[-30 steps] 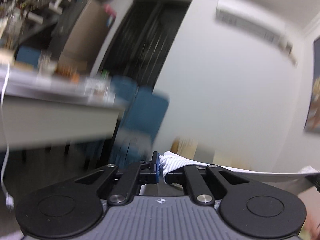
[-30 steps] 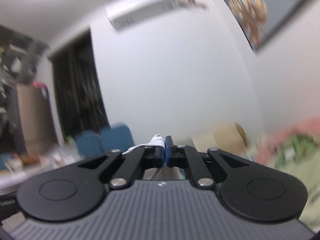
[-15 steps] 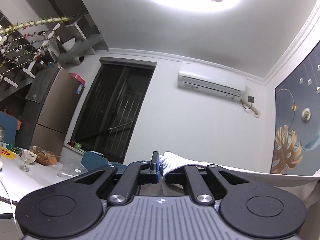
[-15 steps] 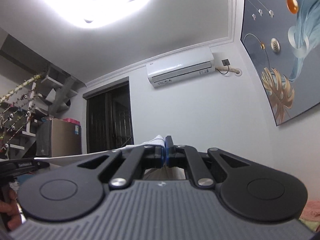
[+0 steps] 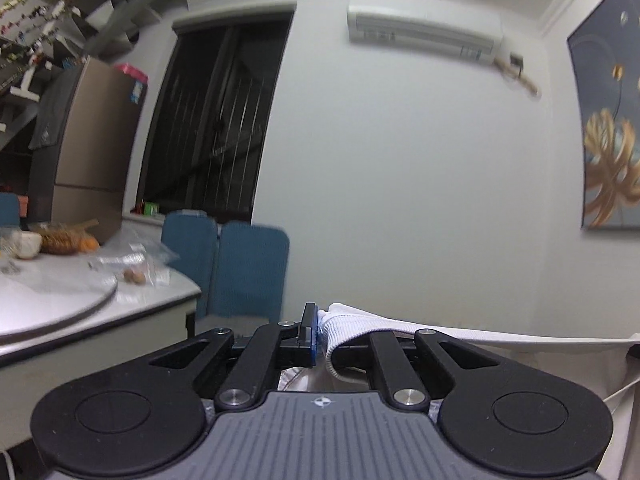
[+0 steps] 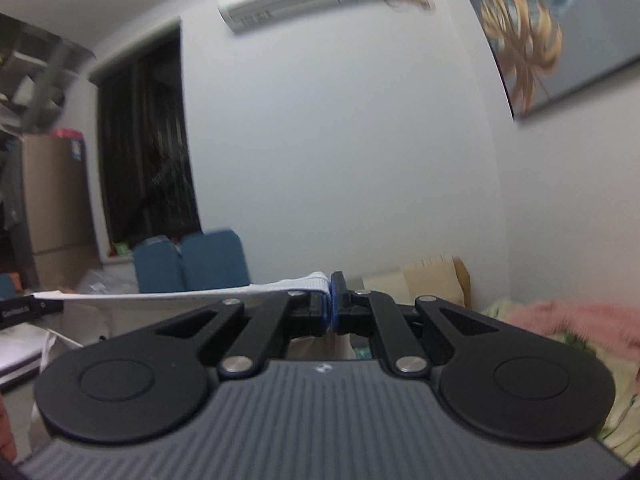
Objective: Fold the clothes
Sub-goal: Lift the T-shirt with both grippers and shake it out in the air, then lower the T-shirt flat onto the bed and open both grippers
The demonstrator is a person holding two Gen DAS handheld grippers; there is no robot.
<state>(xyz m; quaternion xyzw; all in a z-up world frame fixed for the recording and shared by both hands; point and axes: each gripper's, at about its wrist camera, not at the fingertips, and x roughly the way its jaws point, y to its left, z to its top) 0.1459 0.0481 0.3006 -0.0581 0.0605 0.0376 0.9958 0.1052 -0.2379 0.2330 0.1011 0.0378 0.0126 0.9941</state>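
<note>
Garment: we see a white garment [image 5: 352, 324], ribbed hem.
Pose: we see it stretched taut, held aloft.

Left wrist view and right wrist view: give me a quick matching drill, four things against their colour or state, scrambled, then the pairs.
Things:
1. left hand-held gripper
2. white garment
3. chairs
4. air conditioner

States:
A. blue, beside the table
B. shut on a ribbed hem
C. mounted high on the wall
D. stretched taut between both grippers

The right hand-held gripper is likewise shut on the garment.

Pairs: 1-B, 2-D, 3-A, 4-C
</note>
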